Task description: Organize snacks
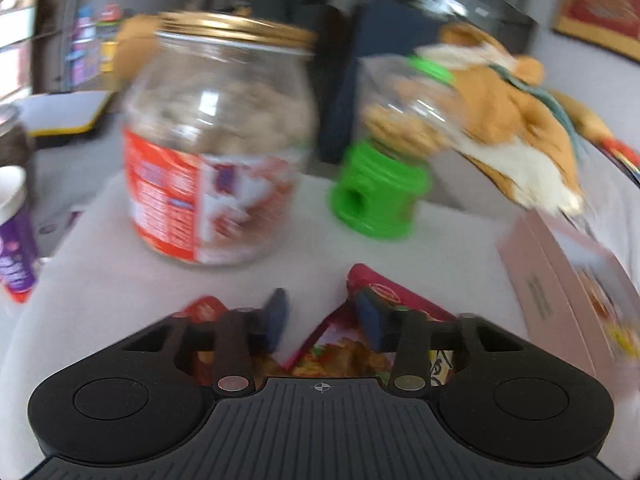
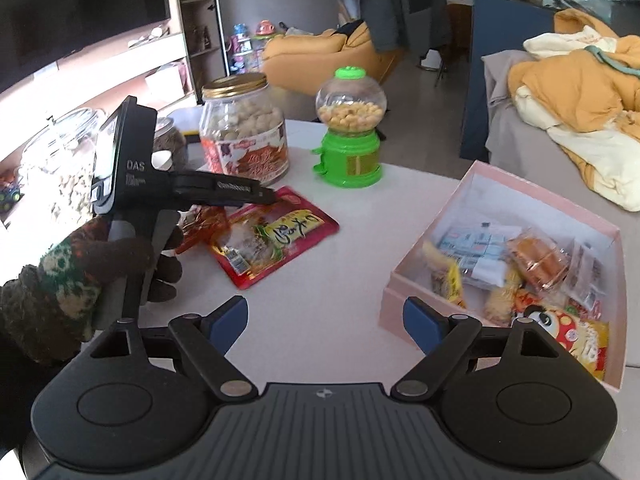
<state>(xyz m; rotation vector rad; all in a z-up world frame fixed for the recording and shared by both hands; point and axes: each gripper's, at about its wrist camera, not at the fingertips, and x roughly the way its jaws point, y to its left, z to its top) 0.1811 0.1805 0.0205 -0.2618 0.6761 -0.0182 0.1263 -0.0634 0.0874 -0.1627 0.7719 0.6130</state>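
A red snack packet [image 2: 272, 240] lies flat on the white table [image 2: 320, 280], with a smaller orange-red packet [image 2: 204, 224] at its left. My left gripper [image 2: 274, 196], held by a gloved hand [image 2: 100, 264], hovers low over the red packet's far edge. In the blurred left wrist view its jaws [image 1: 324, 312] stand partly apart over the red packet [image 1: 416, 304], and the pads do not visibly press on it. My right gripper [image 2: 326, 320] is wide open over bare table with nothing between its fingers. A pink box [image 2: 500, 184] at the right holds several wrapped snacks.
A glass jar [image 2: 244, 128] with a gold lid and a green candy dispenser [image 2: 350, 128] stand behind the packets. More jars [image 2: 60, 168] sit at the left. An orange and cream blanket [image 2: 580, 92] lies on a grey seat at the right.
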